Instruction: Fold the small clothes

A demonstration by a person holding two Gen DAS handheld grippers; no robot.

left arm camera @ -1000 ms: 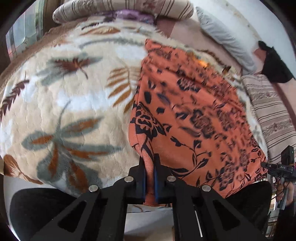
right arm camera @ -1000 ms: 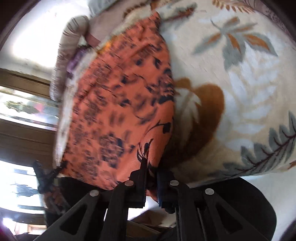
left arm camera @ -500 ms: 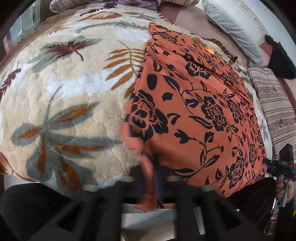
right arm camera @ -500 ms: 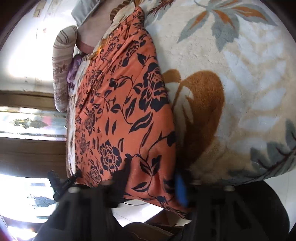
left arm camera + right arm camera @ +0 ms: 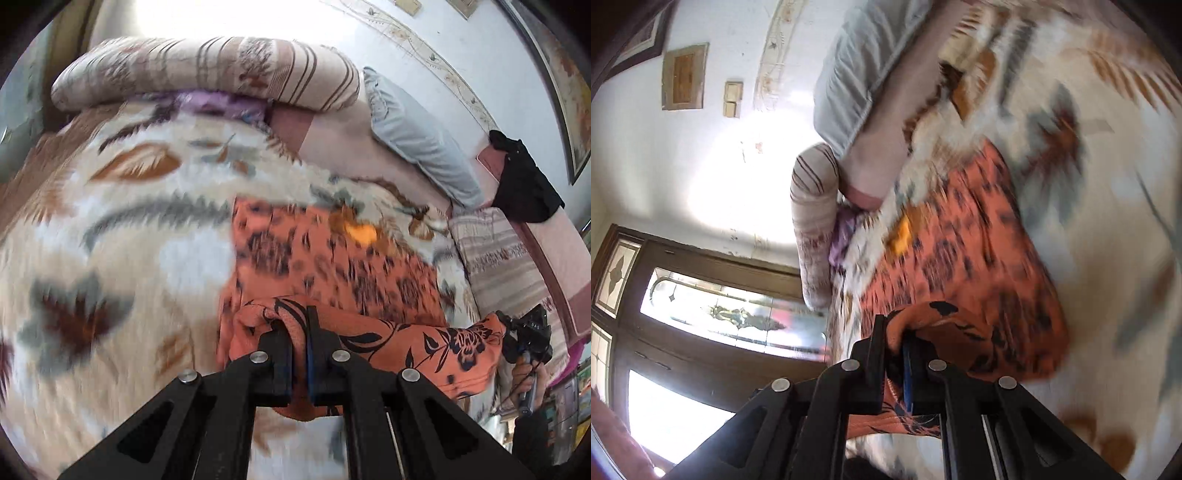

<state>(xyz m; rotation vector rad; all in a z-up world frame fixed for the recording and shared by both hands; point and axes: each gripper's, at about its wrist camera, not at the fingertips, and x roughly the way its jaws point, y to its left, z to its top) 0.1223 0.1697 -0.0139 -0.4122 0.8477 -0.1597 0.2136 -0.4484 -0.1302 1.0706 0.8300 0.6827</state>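
Left gripper [image 5: 300, 354] and right gripper [image 5: 894, 354] each pinch a near corner of the orange floral garment [image 5: 332, 266], raised above its far half, which lies flat on the leaf-print blanket [image 5: 110, 229]. Judging from this, the first fold is mid-way: corners lifted, not yet laid down. Beyond the garment sit a striped bolster [image 5: 207, 74] and a grey pillow [image 5: 417, 136].

No legible text or labels.
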